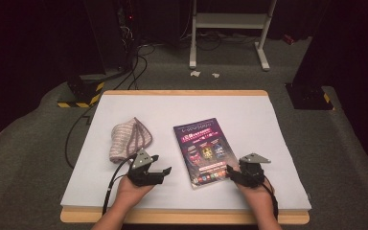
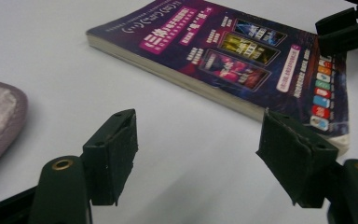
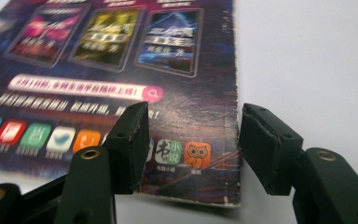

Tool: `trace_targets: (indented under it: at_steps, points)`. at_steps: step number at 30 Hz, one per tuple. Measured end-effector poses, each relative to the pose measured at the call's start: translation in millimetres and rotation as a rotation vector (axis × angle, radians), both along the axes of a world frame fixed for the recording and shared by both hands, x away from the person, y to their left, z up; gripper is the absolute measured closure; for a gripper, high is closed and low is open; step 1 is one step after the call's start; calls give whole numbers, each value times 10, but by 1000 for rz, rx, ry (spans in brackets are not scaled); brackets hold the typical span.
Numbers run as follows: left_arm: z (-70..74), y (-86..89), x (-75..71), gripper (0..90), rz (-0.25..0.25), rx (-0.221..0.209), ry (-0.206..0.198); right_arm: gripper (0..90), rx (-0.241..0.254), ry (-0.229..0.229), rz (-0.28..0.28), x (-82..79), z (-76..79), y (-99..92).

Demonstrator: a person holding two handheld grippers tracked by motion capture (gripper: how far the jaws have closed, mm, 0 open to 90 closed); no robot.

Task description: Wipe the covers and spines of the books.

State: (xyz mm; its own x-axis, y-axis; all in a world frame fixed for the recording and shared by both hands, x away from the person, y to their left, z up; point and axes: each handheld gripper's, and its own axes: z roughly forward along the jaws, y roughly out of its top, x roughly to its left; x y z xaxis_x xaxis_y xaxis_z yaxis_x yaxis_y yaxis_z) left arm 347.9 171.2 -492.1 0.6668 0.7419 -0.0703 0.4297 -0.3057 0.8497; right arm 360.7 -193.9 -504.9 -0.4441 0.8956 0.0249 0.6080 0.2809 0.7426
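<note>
A folded mauve-and-cream striped cloth [image 1: 128, 139] lies at the left of the white tabletop [image 1: 249, 110]. The left tool [image 1: 159, 173] rests low beside it, jaws wide and empty. At centre lies a purple glossy paperback book [image 1: 203, 149]; its Chinese cover print is too blurred to read. The right tool [image 1: 230, 172], jaws part-open, straddles the book's near right corner without gripping.

Book [image 1: 204, 150]: dark purple cover, pink banner, three picture panels, row of coloured icons along one edge; page block cream. Cloth [image 1: 128, 139]: pale grey-pink with mauve border. Table [image 1: 249, 112]: white top, light wood rim. Claws: black.
</note>
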Motion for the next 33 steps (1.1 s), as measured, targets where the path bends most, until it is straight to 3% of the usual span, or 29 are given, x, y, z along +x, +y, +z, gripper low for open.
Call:
trace_targets:
  at_steps: [5, 9, 13, 18, 24, 33]
  points:
    - [-38, -143, 24, 299, -7, 10, 24, 436, 0, -4, 56, -147, -7, 177]
    - [-71, -266, 61, 306, -26, 41, 60, 439, -6, -8, 92, -195, -6, 264]
    - [-105, -365, 99, 314, -36, 75, 89, 415, 11, 7, 85, -101, -7, 260]
    - [-156, -450, 174, 313, -36, 84, 137, 386, 47, 35, 62, 82, -21, 251]
    - [-168, -425, 199, 312, -39, 68, 158, 419, 46, 48, 66, 110, -8, 309]
    - [-152, -228, 144, 330, -4, 80, 161, 428, 6, 29, 130, 14, 6, 559]
